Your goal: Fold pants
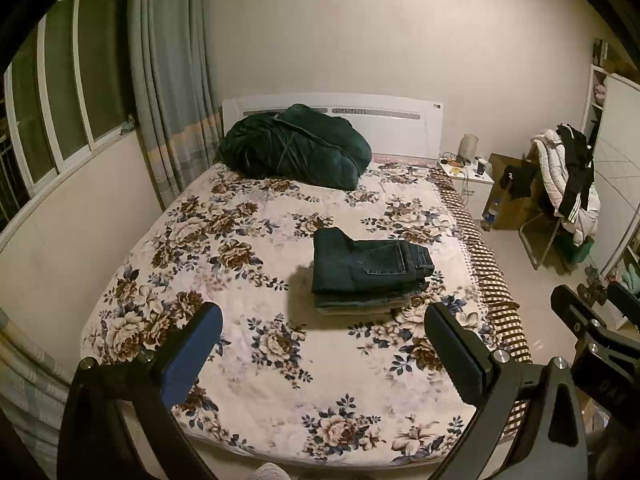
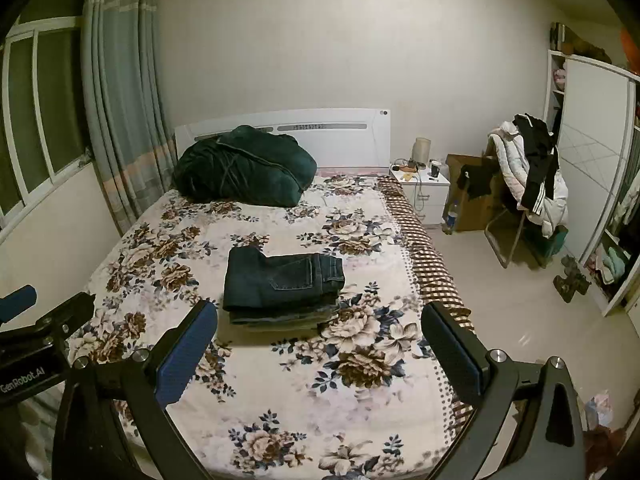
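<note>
A pair of dark blue jeans (image 1: 366, 266) lies folded on top of a small stack of folded clothes in the middle-right of the floral bed (image 1: 240, 272). It also shows in the right wrist view (image 2: 280, 280). My left gripper (image 1: 324, 344) is open and empty, held back above the foot of the bed, well short of the jeans. My right gripper (image 2: 320, 340) is open and empty too, at the same distance. The right gripper shows at the right edge of the left wrist view (image 1: 588, 320), and the left gripper at the left edge of the right wrist view (image 2: 44, 320).
A dark green bundled duvet (image 1: 294, 148) lies by the white headboard (image 1: 400, 124). A nightstand (image 1: 466, 176) with small items stands right of the bed. A chair draped with clothes (image 1: 564, 184), a cardboard box (image 2: 476, 200) and a wardrobe (image 2: 596, 160) stand at right. Curtains (image 1: 168, 80) hang at left.
</note>
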A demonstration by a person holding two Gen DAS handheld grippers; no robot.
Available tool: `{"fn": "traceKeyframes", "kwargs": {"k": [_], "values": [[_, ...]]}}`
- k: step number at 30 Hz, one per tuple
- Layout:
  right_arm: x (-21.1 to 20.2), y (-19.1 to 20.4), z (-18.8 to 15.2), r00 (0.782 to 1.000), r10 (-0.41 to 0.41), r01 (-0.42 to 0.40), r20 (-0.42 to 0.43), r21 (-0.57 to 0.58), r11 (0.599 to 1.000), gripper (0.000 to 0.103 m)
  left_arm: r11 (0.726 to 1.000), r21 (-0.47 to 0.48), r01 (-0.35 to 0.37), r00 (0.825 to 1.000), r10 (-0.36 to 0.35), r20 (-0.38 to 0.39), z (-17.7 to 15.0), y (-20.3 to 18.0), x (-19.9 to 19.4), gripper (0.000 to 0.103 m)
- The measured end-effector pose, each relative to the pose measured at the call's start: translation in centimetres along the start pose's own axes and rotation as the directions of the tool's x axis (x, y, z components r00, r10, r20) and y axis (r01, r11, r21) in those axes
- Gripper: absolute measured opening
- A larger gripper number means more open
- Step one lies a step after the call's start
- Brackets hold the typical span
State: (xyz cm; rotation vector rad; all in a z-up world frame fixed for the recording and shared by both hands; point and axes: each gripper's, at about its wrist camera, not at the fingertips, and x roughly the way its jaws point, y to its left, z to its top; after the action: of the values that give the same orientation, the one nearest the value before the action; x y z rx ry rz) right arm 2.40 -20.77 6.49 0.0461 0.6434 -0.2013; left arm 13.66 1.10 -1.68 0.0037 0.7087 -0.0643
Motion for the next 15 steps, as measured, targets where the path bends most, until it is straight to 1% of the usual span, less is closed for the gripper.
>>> {"fn": "traceKeyframes", "kwargs": {"k": [15], "values": [[-0.21,0.16,-0.18,1.0,0.002,-0.002,0.002,-0.002,1.0,0.103,1.0,0.004,-0.003,1.0,0.003,0.003,0.02,0.1,-0.1,0.103]]}}
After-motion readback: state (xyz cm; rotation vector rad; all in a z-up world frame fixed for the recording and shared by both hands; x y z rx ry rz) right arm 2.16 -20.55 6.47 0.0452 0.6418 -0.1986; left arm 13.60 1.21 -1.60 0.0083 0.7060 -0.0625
